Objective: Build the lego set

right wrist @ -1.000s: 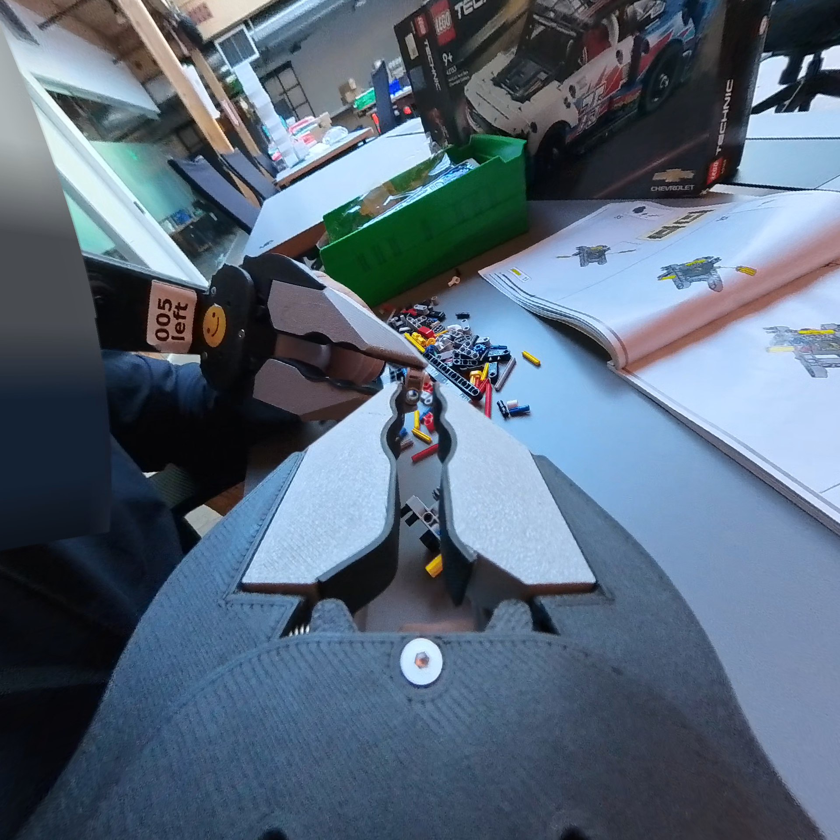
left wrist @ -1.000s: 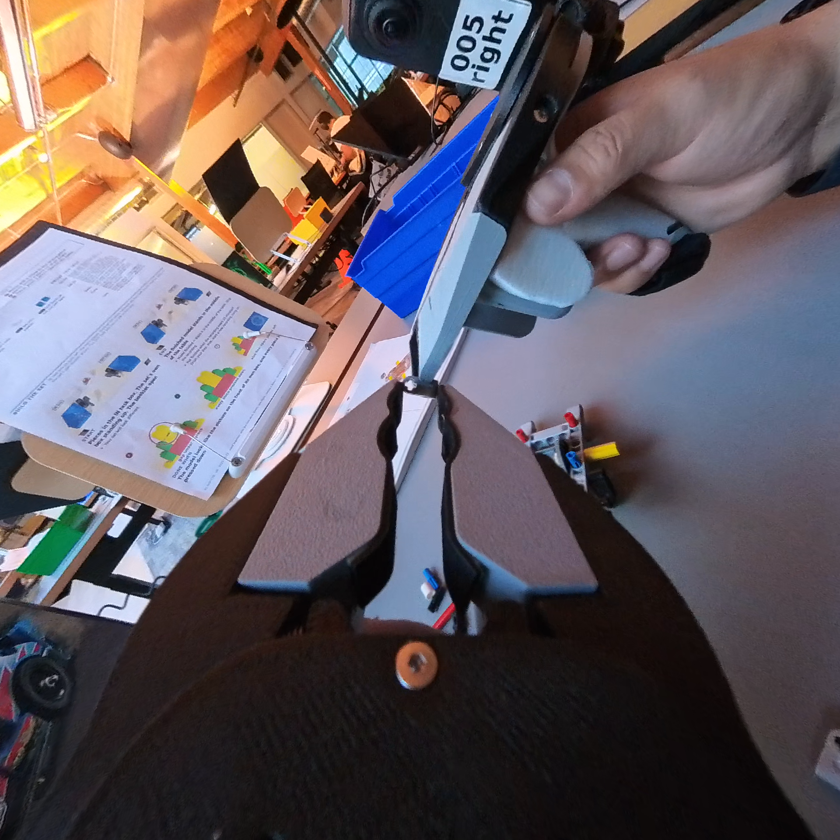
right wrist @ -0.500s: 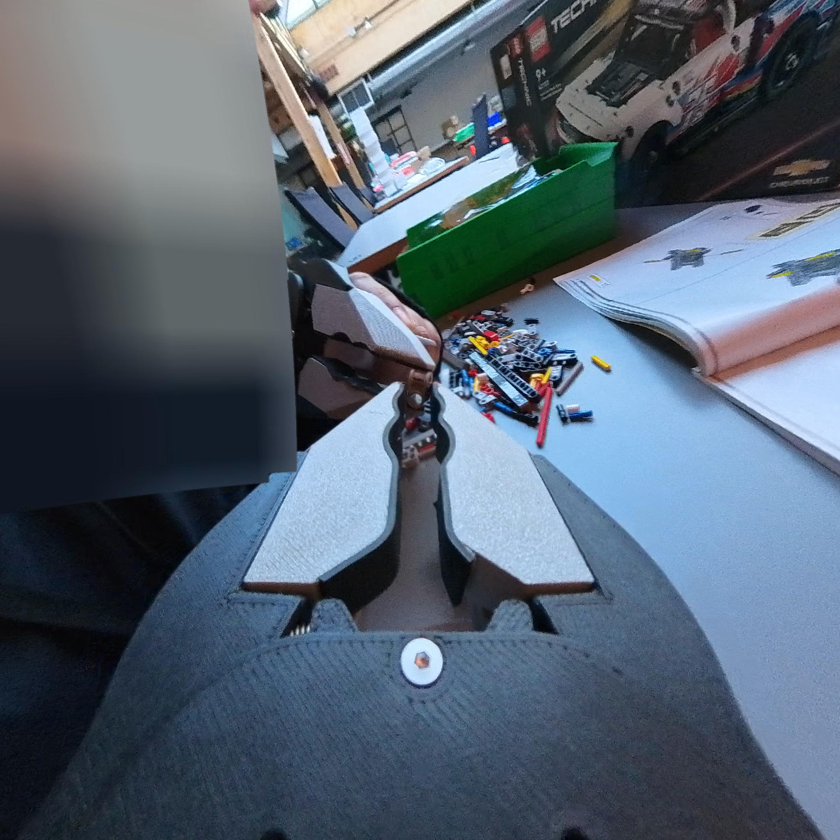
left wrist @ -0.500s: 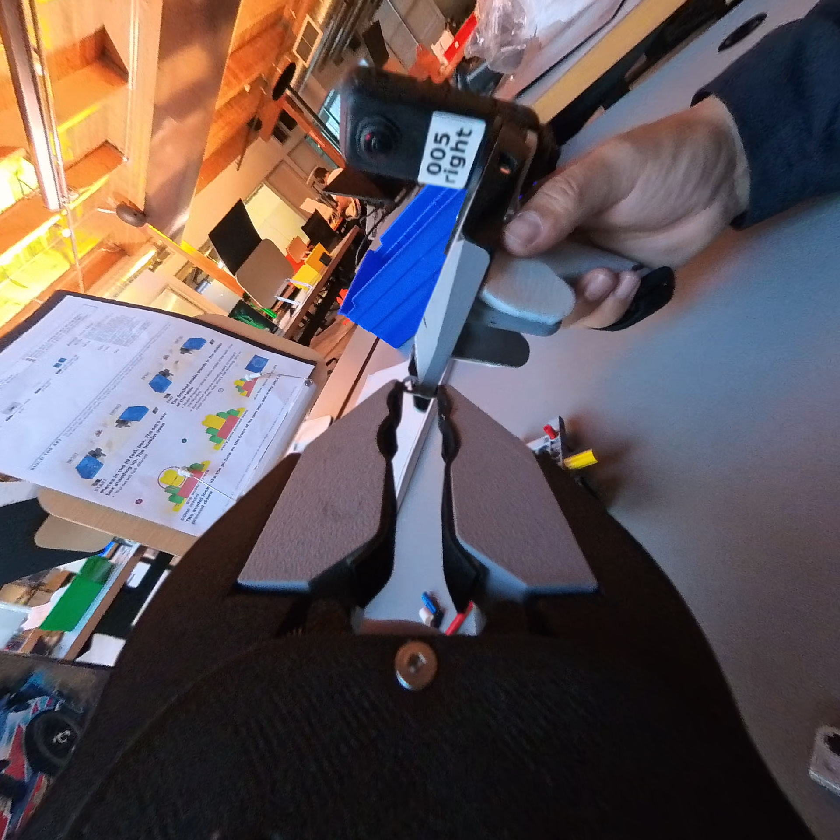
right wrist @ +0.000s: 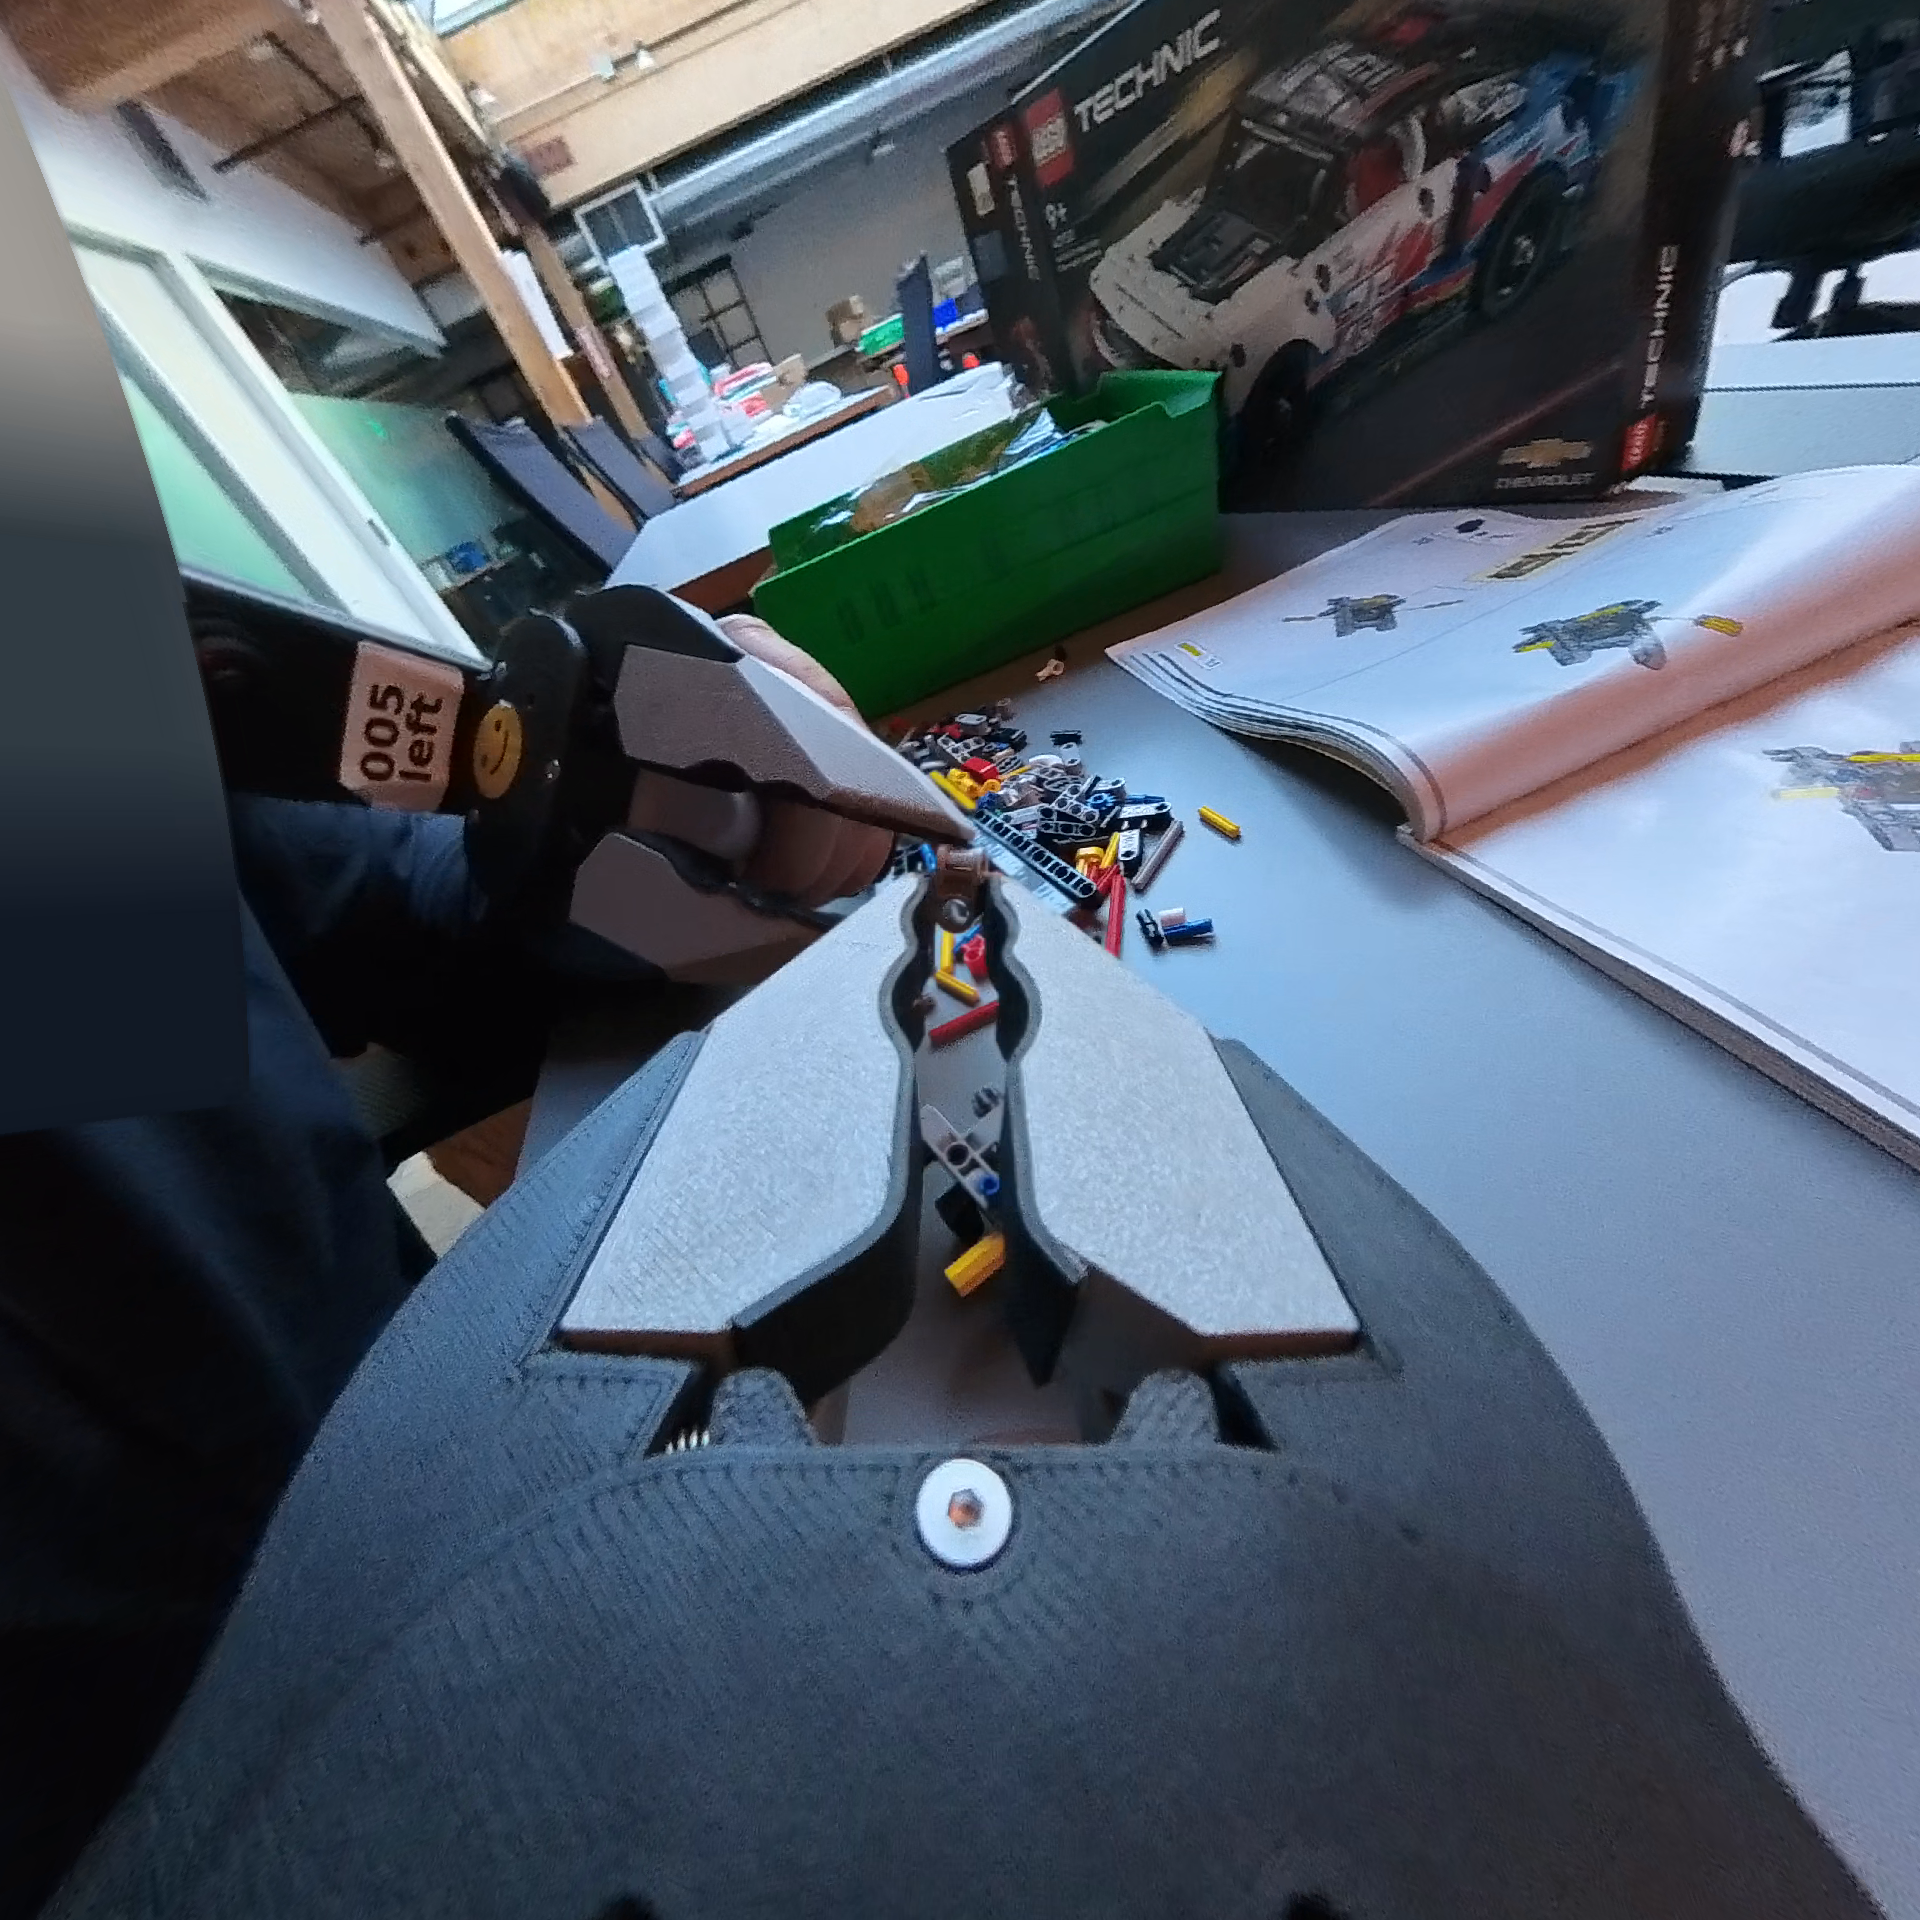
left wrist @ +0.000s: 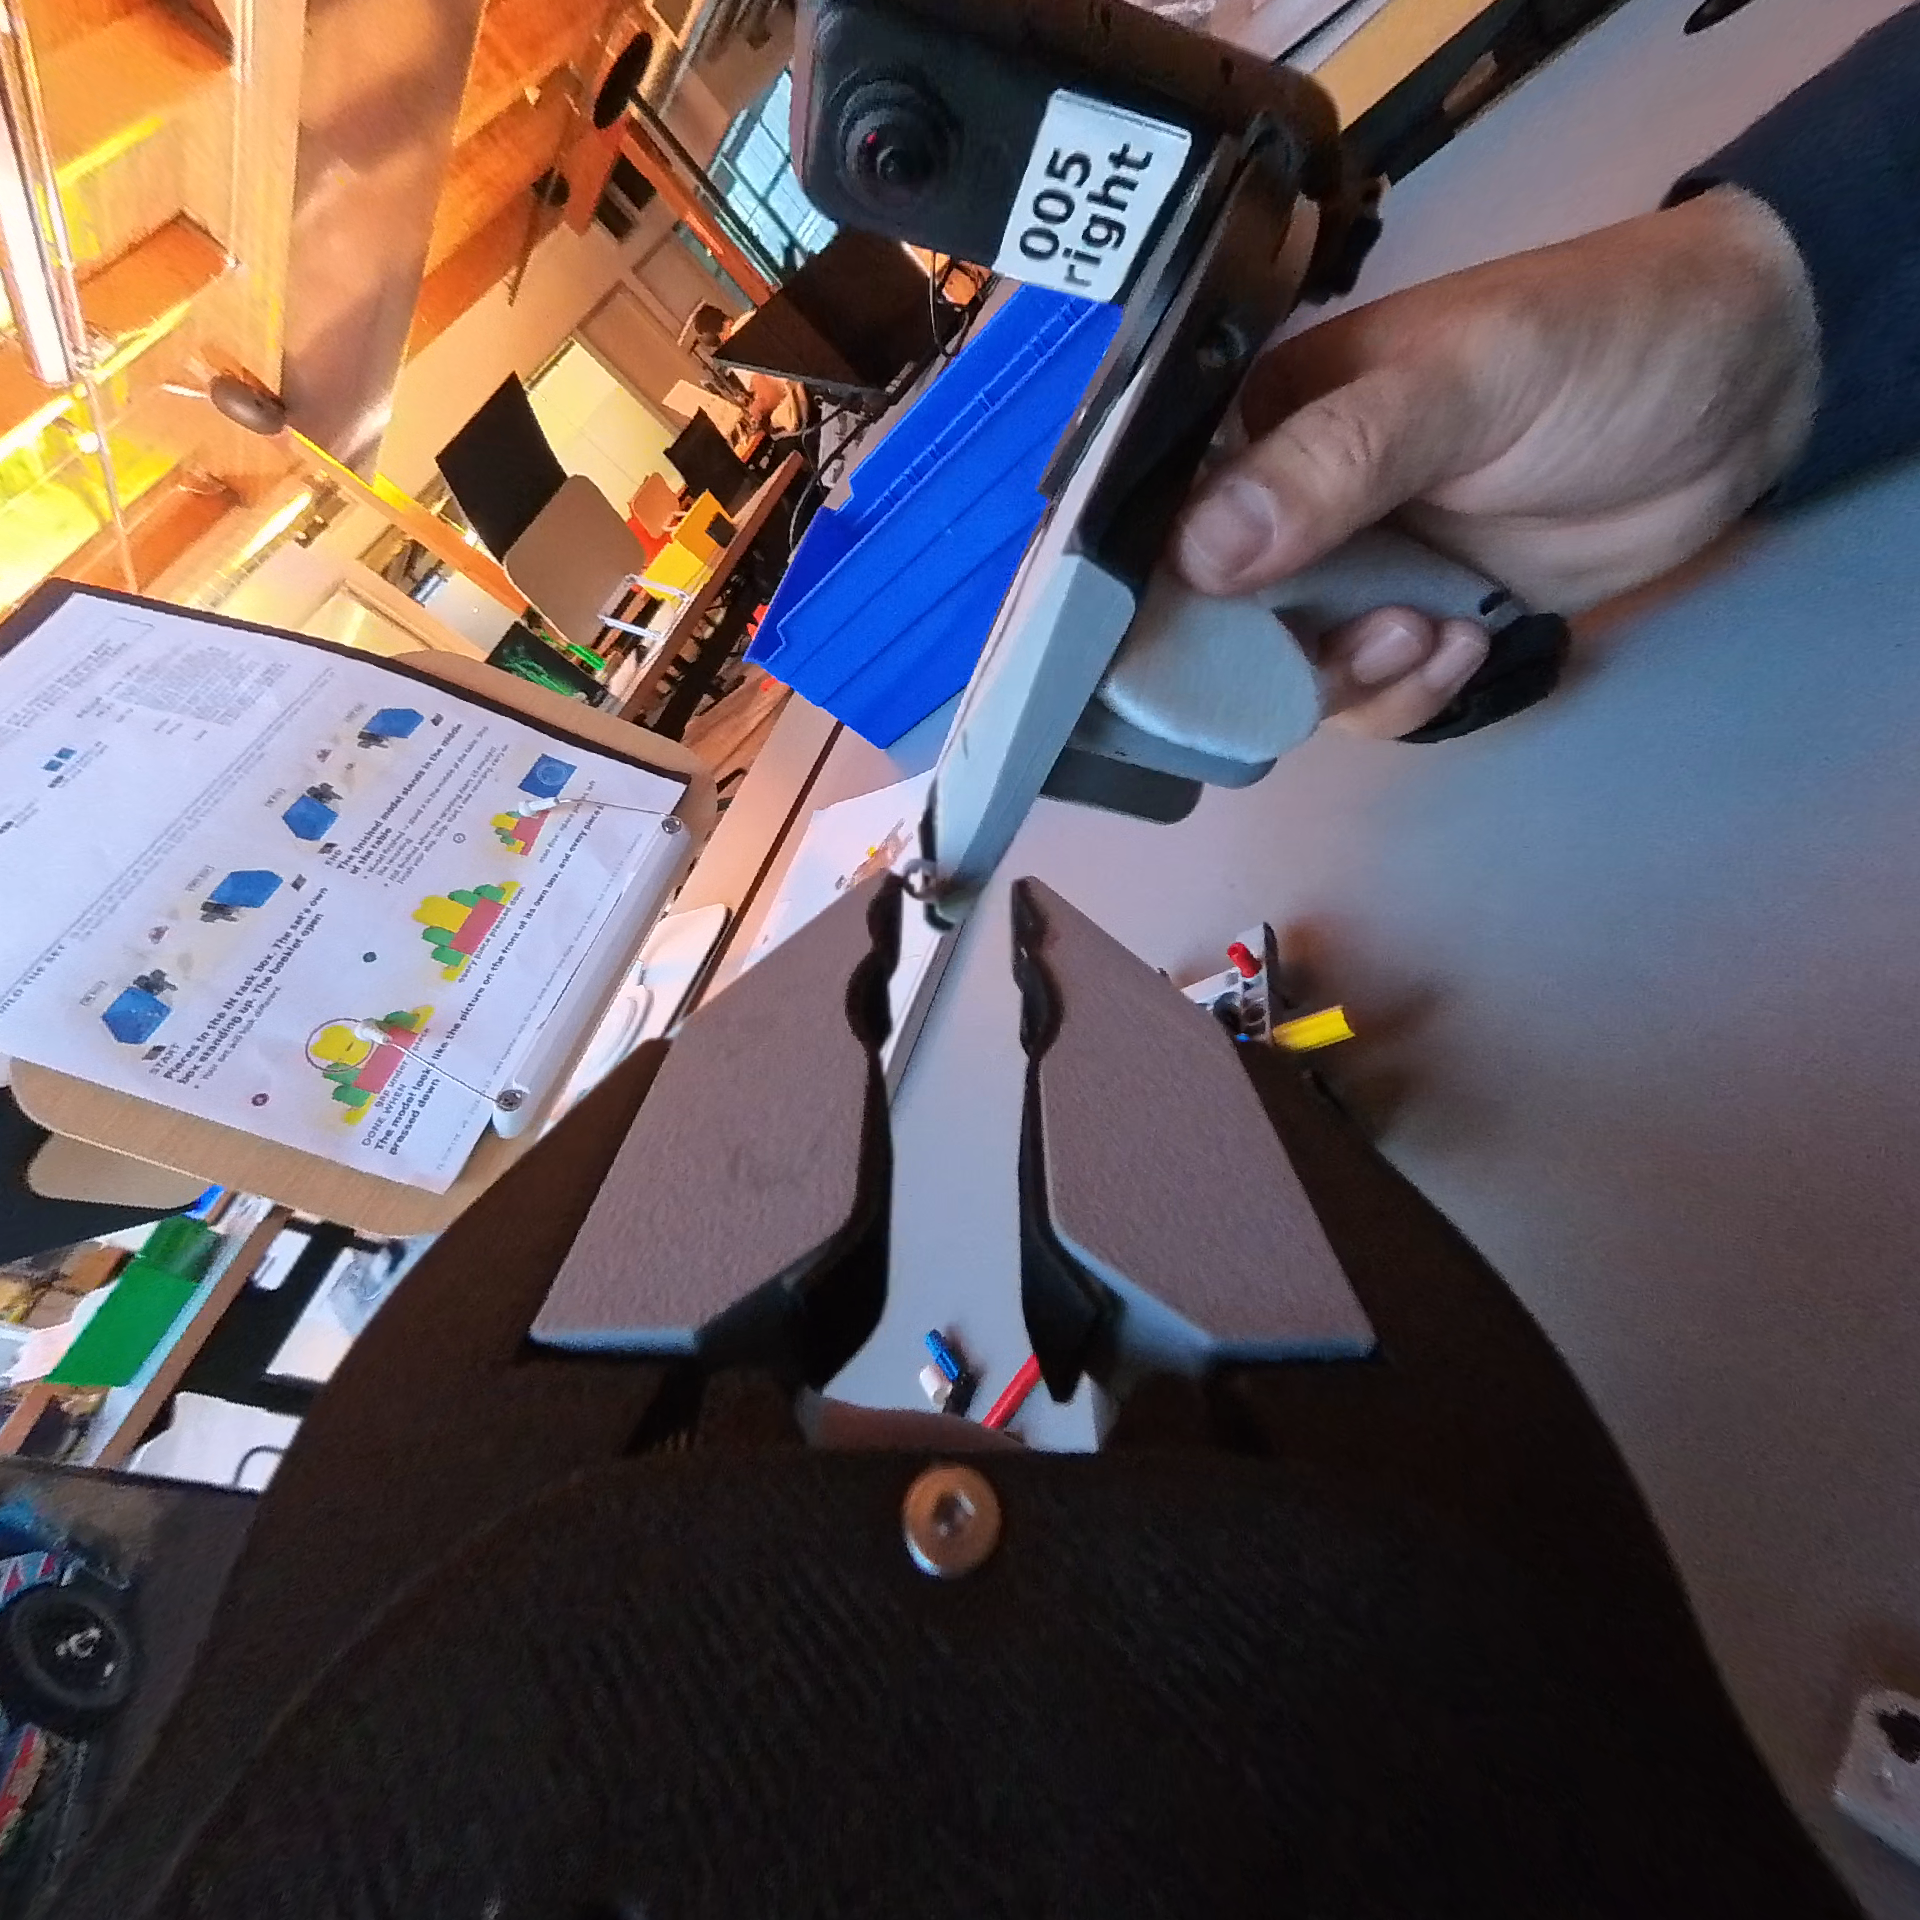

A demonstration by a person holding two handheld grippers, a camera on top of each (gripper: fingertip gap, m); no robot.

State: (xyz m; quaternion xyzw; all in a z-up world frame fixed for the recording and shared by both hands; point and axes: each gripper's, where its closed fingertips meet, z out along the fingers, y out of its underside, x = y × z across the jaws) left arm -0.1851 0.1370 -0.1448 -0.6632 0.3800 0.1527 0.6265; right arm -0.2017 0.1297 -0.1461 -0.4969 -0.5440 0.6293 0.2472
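In the right wrist view my right gripper [right wrist: 958, 888] is shut on a small brownish connector piece [right wrist: 956, 883] with a round hole, pinched at the fingertips above the grey table [right wrist: 1455, 1195]. My left gripper [right wrist: 883, 873] comes in from the left with its jaws apart. Its upper fingertip [right wrist: 951, 826] is right at the piece; its lower finger stands clear. In the left wrist view my left gripper [left wrist: 956, 899] is open. The right gripper's tip [left wrist: 945, 883] with the small piece [left wrist: 920, 883] sits just beyond my left finger [left wrist: 883, 914].
A pile of small building pieces [right wrist: 1049, 800] lies beyond the grippers, a green bin [right wrist: 987, 582] and a toy car box [right wrist: 1351, 239] behind it. An open instruction booklet [right wrist: 1558, 665] lies right. A small part-built assembly [left wrist: 1262, 1003], a blue bin [left wrist: 935, 561] and a clipboard sheet [left wrist: 312, 883] show in the left wrist view. My two grippers' fingertips are within a few centimetres of each other.
My left gripper's jaws have opened and let go of the small piece, which both grippers pinched before. The right gripper stays shut on it. Both views have shifted slightly.
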